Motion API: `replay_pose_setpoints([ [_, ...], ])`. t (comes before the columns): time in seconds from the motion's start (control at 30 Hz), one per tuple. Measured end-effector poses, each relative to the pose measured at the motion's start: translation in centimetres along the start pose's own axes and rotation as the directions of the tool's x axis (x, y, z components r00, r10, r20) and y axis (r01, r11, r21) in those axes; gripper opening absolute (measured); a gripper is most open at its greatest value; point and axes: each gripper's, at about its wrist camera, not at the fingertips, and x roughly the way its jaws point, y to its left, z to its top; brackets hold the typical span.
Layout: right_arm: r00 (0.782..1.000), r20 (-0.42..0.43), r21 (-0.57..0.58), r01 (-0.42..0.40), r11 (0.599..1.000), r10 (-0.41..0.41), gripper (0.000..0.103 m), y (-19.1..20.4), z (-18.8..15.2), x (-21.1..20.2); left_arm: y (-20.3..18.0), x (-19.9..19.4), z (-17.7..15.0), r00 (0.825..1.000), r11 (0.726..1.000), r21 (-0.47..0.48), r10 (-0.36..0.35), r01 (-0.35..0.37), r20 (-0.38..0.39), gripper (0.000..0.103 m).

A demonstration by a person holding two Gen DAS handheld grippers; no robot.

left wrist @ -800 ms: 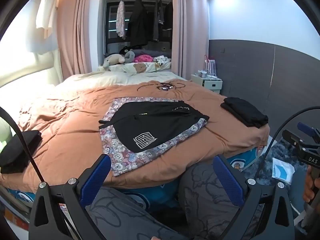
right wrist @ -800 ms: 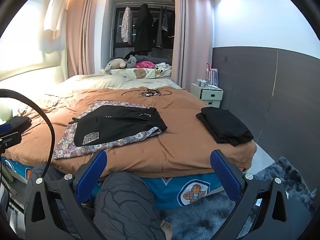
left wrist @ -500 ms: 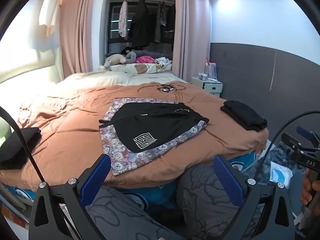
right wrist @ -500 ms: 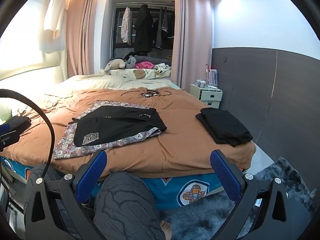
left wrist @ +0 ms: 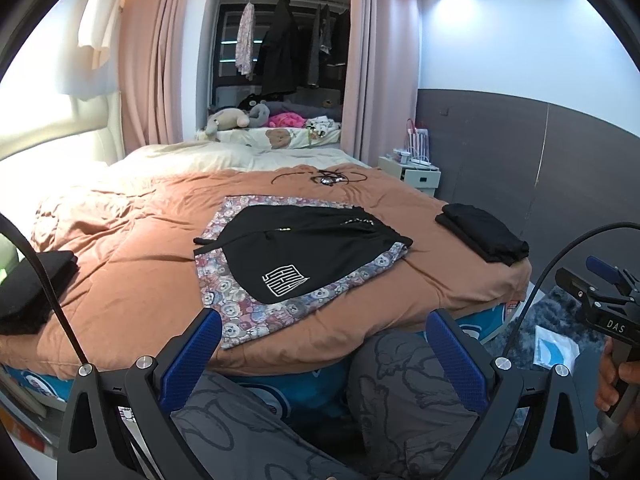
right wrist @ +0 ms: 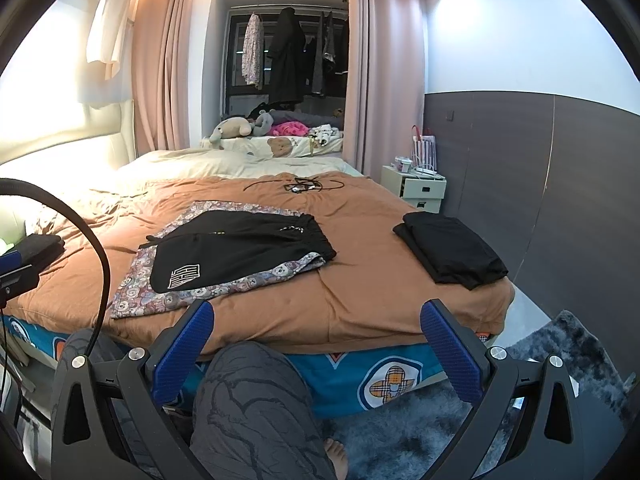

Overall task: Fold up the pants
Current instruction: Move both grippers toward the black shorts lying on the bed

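Evidently early stage: black pants (left wrist: pixel 304 252) lie spread flat, unfolded, on patterned cloth (left wrist: pixel 248 312), mid-bed (left wrist: pixel 132 280), nothing gripping them. Folded black stack (left wrist: pixel 484 236) sits at bed's right edge, another dark pile (left wrist: pixel 32 284) at left edge; whether earlier output, cannot tell. Left gripper (left wrist: pixel 324 344) and right gripper (right wrist: pixel 316 336) both held short of bed, above person's knees, jaws wide apart, empty. Pants: short, soft knit, elastic waistband toward right, white square logo near front hem, few wrinkles. Whole fold left to do, by appearance.
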Motion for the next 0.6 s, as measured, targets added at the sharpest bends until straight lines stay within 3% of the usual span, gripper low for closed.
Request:
replay_pose_setpoints([
  [0.6,1.000,-0.014,0.011,-0.002,1.000,0.002,0.103,0.46,-0.16,0.14,0.17,-0.22,-0.22,1.000,1.000,-0.007,-0.012,0.012,-0.024,0.103],
])
